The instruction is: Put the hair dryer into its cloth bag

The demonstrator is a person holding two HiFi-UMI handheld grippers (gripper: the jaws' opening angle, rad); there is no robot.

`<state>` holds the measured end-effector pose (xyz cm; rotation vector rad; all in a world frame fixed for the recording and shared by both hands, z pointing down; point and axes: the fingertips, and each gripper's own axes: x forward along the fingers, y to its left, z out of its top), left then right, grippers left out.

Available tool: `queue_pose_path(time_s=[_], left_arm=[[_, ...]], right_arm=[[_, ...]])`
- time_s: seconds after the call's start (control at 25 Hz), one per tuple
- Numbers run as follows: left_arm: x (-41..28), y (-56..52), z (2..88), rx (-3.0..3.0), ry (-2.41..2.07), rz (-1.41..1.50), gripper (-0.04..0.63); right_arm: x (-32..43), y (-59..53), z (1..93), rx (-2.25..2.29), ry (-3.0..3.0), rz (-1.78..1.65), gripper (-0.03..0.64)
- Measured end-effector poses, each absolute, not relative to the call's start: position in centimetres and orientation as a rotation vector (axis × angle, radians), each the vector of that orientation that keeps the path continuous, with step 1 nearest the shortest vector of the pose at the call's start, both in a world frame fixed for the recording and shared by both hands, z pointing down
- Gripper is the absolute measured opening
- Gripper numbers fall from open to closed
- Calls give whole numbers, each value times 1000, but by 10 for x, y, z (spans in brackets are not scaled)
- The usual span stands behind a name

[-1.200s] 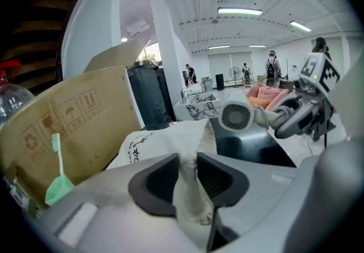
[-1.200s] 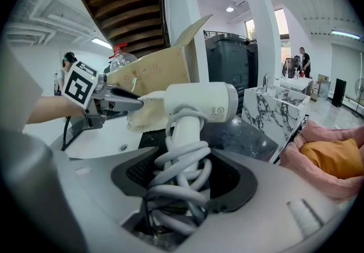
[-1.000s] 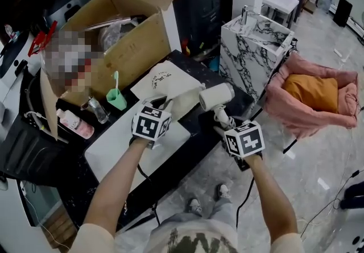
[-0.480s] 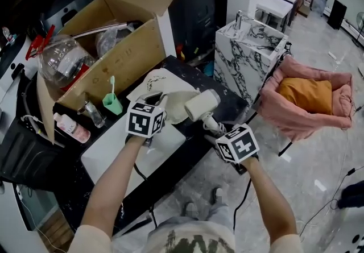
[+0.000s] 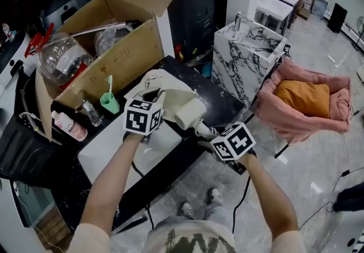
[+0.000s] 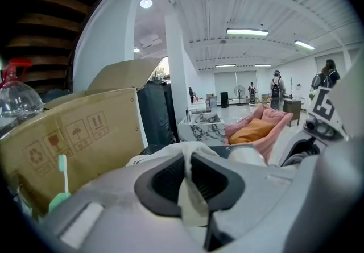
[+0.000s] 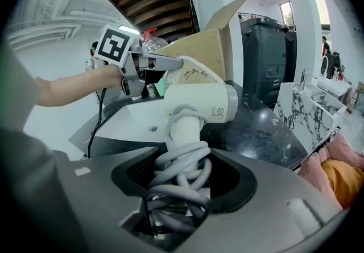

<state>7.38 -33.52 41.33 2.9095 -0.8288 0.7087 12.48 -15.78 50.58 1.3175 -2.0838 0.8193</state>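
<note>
A cream cloth bag (image 5: 168,88) with a small print lies on the black table (image 5: 223,96). My left gripper (image 5: 154,97) holds its near edge up; its jaws have just been closing, and a fold of the cloth (image 6: 190,189) is pinched between them. The white hair dryer (image 5: 190,112) hangs right beside the lifted bag edge, barrel toward the bag. My right gripper (image 5: 208,131) is shut on the dryer's handle, which is wrapped in grey cord (image 7: 181,161). In the right gripper view the dryer body (image 7: 200,101) nearly touches the bag (image 7: 193,73).
An open cardboard box (image 5: 122,56) stands behind the bag. A green toothbrush cup (image 5: 107,100), a small glass bottle (image 5: 90,112) and a pink bottle (image 5: 67,125) stand left. A marble block (image 5: 249,41) and a pink pet bed (image 5: 310,95) are on the right.
The right gripper has carried the dryer left, up to the bag. The left gripper has risen a little with the bag's edge in it.
</note>
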Motion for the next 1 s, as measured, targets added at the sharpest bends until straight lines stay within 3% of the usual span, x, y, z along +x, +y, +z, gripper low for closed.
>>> queue_pose_path(time_s=[1.0], left_arm=[[74, -312, 417, 2968, -836, 770, 44]], right_arm=[[104, -218, 519, 1104, -2130, 859, 259]])
